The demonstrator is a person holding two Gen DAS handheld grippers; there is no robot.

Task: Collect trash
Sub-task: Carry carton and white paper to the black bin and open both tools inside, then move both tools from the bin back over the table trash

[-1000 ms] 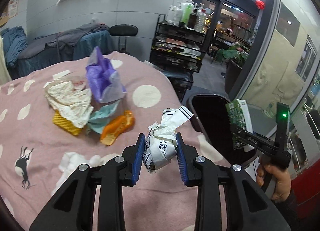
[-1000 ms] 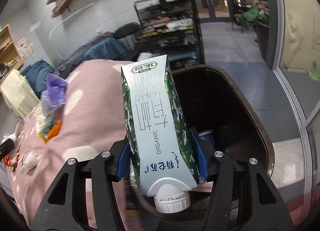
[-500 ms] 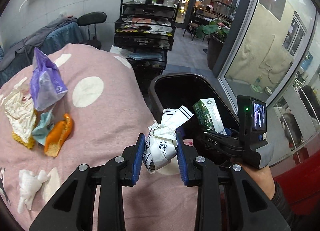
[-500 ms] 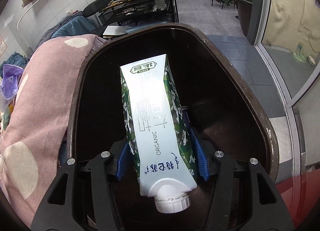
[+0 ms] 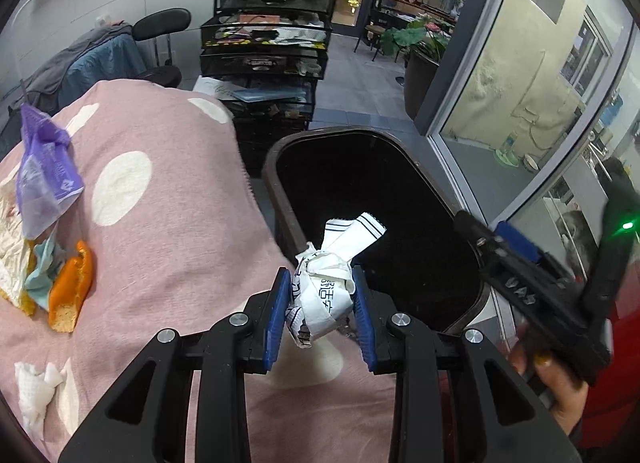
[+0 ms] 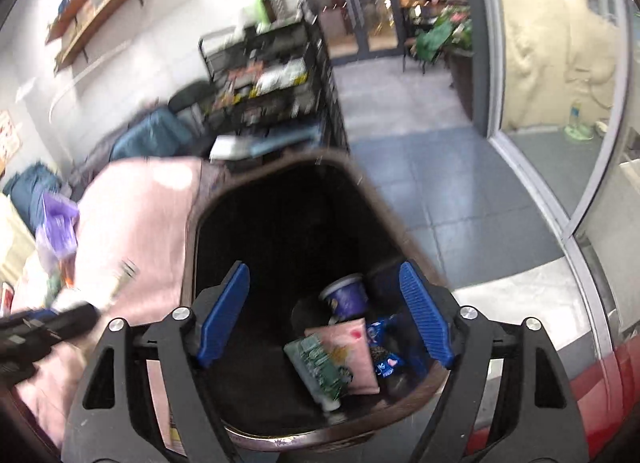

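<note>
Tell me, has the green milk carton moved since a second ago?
Yes. The green milk carton has dropped out of the right gripper, whose jaws have just been opening and are now empty, and lies at the bottom of the trash bin.

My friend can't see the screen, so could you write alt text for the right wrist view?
The open right gripper, empty between its blue pads, hangs over a dark brown plastic bin. In the bin lie a green patterned milk carton, a pink packet and a purple cup. A pink spotted blanket lies left of it.

Left gripper (image 5: pixel 320 303) clamped; right gripper (image 6: pixel 326 313) fingers just opened wide, nothing between.
</note>
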